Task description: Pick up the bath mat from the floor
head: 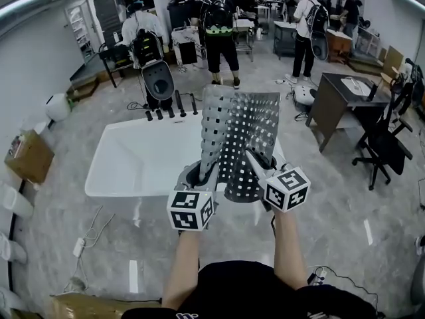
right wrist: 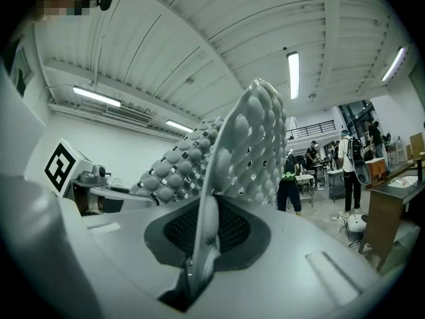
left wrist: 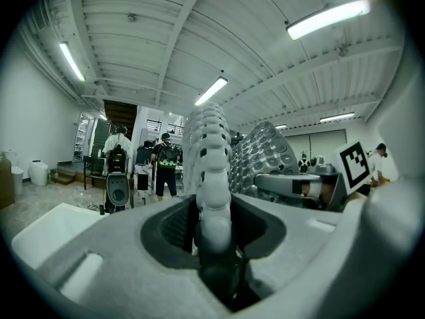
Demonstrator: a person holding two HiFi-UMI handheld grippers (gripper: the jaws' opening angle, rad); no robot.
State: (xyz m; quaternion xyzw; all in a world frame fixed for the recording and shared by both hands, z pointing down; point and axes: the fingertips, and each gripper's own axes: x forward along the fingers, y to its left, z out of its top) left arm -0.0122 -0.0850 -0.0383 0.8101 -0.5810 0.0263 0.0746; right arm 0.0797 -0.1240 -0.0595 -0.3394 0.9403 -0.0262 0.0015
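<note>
- Head view: the bath mat [head: 242,121] is already off the floor and stands upright above the near rim of the bathtub [head: 136,158].
- The left gripper [head: 201,175] is clamped on the mat's lower left edge, and the right gripper [head: 256,159] is pinched tight on the lower right edge.
- Pickup looks basically done to me. The next move just needs firm grips while carrying the mat clear of the bathtub.

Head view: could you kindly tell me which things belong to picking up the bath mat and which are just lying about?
In the job:
- grey, bumpy, perforated rubber bath mat, held upright
- left gripper and right gripper, each shut on its near edge

Lying about:
- white bathtub
- dark wooden desk
- black office chair
- brown cardboard box
</note>
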